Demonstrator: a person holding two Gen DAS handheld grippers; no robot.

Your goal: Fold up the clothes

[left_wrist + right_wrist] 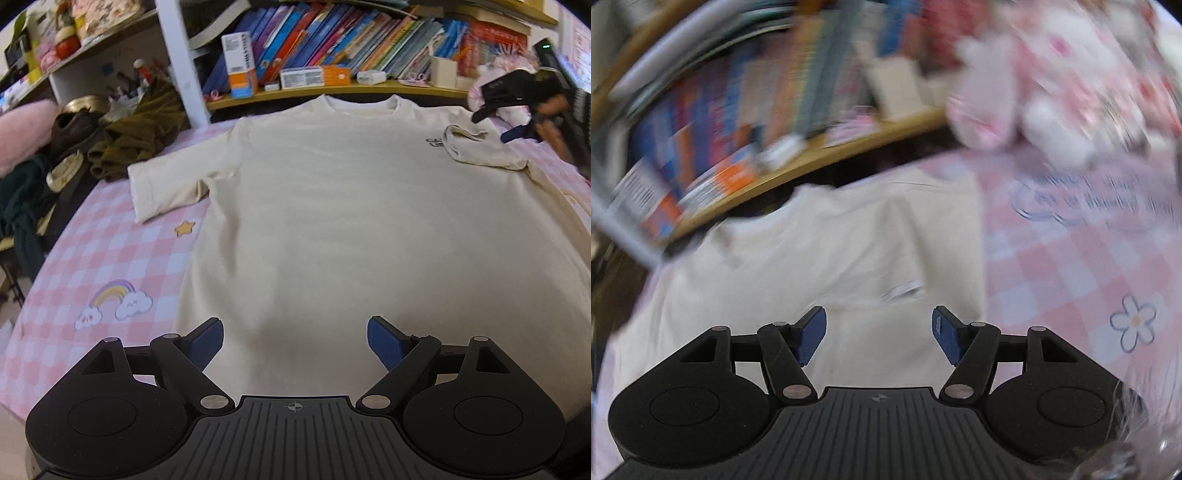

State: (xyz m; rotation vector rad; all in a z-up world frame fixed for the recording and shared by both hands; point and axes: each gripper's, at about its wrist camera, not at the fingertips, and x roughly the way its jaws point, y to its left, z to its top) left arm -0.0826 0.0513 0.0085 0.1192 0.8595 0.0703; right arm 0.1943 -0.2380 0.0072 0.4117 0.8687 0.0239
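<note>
Cream T-shirt (332, 206), chest print unreadable

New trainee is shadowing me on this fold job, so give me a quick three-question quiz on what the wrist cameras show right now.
1. True or false: the left gripper is shut on the hem of the cream short-sleeved cotton T-shirt.
2. Multiple choice: which sleeve is already folded onto the shirt body? A) the one nearest the right gripper; B) the one beside the olive-green crumpled garment; C) neither.
3. Fill in: the shirt lies on a pink-and-white checked ____ printed with a rainbow and a star.

Key: 1 false, both grippers are open and hold nothing; 2 A; 3 cloth.
</note>
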